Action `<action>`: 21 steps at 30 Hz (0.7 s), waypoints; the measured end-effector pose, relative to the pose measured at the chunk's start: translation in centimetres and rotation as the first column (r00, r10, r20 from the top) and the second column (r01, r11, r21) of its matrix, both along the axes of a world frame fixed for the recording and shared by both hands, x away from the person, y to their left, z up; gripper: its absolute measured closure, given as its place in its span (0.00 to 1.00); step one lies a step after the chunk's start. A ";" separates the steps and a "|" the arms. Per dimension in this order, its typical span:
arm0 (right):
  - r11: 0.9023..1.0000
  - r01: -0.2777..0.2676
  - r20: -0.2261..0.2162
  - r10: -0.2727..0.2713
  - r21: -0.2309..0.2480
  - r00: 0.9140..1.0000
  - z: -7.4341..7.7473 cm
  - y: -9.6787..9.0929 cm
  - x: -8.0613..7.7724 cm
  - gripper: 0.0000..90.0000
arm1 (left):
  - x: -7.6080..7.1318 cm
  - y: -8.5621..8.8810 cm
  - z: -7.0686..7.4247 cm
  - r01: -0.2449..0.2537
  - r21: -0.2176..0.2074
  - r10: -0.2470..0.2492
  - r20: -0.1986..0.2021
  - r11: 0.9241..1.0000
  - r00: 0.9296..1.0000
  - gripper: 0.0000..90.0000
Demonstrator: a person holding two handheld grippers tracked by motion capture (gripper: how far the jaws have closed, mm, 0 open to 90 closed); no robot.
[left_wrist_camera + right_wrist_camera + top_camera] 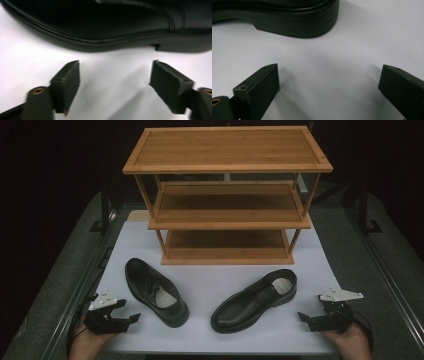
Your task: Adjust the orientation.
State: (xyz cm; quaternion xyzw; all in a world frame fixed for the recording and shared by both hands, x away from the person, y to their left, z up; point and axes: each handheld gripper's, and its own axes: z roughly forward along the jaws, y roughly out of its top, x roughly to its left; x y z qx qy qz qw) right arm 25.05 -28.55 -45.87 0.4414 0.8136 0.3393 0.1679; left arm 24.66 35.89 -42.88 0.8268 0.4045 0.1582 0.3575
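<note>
Your left gripper (pixel 131 311) gapes empty beside the left shoe (pixel 156 291); your right gripper (pixel 306 316) gapes empty near the right shoe (pixel 254 300); both shoes lie on the mat (pixel 220 285).

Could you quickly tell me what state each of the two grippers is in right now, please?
Left gripper: open, holding nothing, beside the left shoe.
Right gripper: open, holding nothing, beside the right shoe.
</note>
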 end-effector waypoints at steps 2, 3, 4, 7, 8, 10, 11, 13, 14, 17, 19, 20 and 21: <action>1.000 0.001 -0.001 -0.001 0.002 1.000 0.0 0.0 0.0 0.03 | 0.1 0.4 0.6 -0.003 -0.009 0.003 0.011 1.000 1.000 0.39; 1.000 0.001 -0.001 -0.001 0.002 1.000 0.0 0.0 0.0 0.03 | 0.3 0.6 0.9 -0.011 -0.020 0.011 0.018 1.000 1.000 0.42; 1.000 0.001 -0.001 -0.001 0.002 1.000 0.0 0.0 0.0 0.03 | 0.3 0.6 0.9 -0.011 -0.020 0.011 0.018 1.000 1.000 0.45; 1.000 0.001 -0.001 -0.001 0.002 1.000 0.0 0.0 0.0 0.03 | 1.2 1.5 2.0 -0.021 -0.027 0.021 0.023 0.999 1.000 0.57; 1.000 0.001 -0.001 -0.001 0.002 1.000 0.0 0.0 0.0 0.03 | 1.2 1.5 2.0 -0.021 -0.027 0.021 0.023 0.999 1.000 0.61; 1.000 0.001 -0.001 -0.001 0.002 1.000 0.0 0.0 0.0 0.03 | 1.8 1.9 2.4 -0.032 -0.047 0.033 0.018 0.998 0.999 0.67; 1.000 0.001 -0.001 -0.001 0.003 1.000 0.0 0.0 0.0 0.03 | 2.1 2.1 2.5 -0.039 -0.051 0.040 0.016 0.998 0.999 0.70; 1.000 0.000 -0.001 0.000 0.002 1.000 0.0 0.0 0.0 0.03 | 2.7 2.3 2.9 -0.039 -0.042 0.040 0.018 0.998 0.999 0.81; 1.000 0.000 -0.001 0.000 0.003 1.000 0.0 0.0 0.0 0.03 | 3.0 2.4 3.1 -0.040 -0.035 0.041 0.023 0.999 0.999 0.92; 1.000 0.000 -0.002 0.000 0.003 1.000 0.0 0.0 0.0 0.03 | 4.2 2.7 3.8 -0.046 -0.022 0.047 0.033 0.999 0.998 1.00; 1.000 0.000 -0.001 0.000 0.004 1.000 0.0 0.0 0.0 0.03 | 5.1 2.8 4.2 -0.049 -0.023 0.049 0.025 0.999 0.998 1.00; 1.000 0.000 -0.001 0.000 0.004 1.000 0.0 0.0 0.0 0.03 | 5.6 2.9 4.5 -0.049 -0.021 0.049 0.028 0.999 0.998 1.00; 1.000 0.001 -0.003 -0.001 0.004 1.000 0.0 0.0 0.0 0.03 | 5.9 2.9 4.6 -0.049 -0.022 0.050 0.025 0.999 0.998 1.00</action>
